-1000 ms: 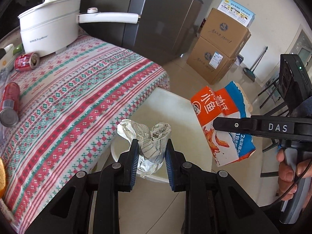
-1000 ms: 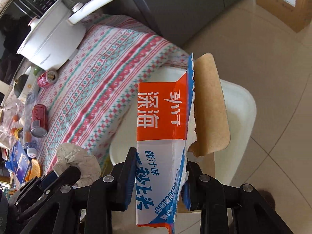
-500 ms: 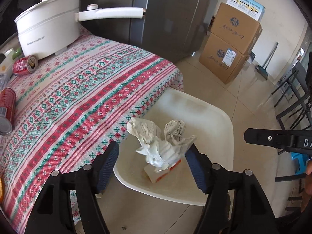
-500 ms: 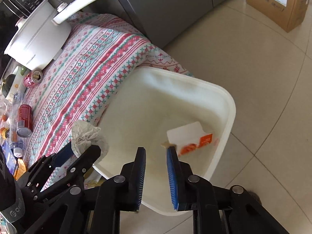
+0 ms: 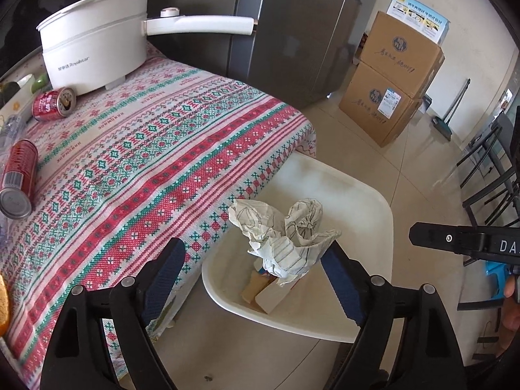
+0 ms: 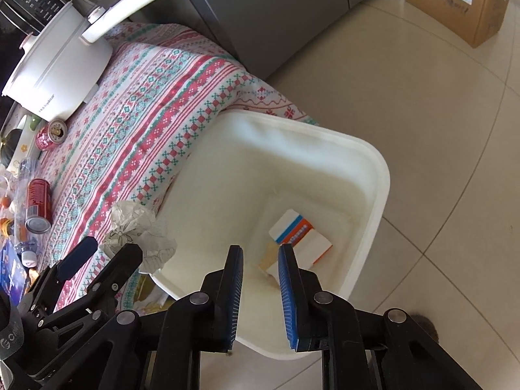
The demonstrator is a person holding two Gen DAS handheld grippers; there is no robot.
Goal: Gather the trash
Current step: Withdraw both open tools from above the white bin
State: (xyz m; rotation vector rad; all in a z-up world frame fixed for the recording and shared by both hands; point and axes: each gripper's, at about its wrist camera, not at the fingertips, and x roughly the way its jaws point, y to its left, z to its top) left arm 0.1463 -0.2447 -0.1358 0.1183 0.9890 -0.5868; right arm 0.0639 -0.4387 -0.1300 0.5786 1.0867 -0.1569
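Observation:
A crumpled patterned paper (image 5: 286, 237) hangs over the white bin's near rim (image 5: 386, 214), between the spread jaws of my left gripper (image 5: 253, 247). Those jaws are opening; the paper leans on the right-hand pad only, and the left pad is clear of it. In the right wrist view the same paper (image 6: 136, 227) sits by the left gripper (image 6: 110, 248) at the bin's left edge. My right gripper (image 6: 260, 250) hovers over the bin (image 6: 380, 188), jaws a narrow gap apart and empty. An orange, blue and white snack box (image 6: 302, 234) lies on the bin's floor.
A table with a red and green patterned cloth (image 5: 146, 162) stands left of the bin, carrying a white electric pot (image 5: 94, 55) and two red cans (image 5: 53, 104) (image 5: 18, 175). Stacked cardboard boxes (image 5: 396, 78), a grey fridge (image 5: 292, 32) and black chairs (image 5: 487, 169) border the tiled floor.
The right gripper let the snack box fall into the bin and its jaws narrowed. The left jaws spread wide off the crumpled paper, which now rests against one pad.

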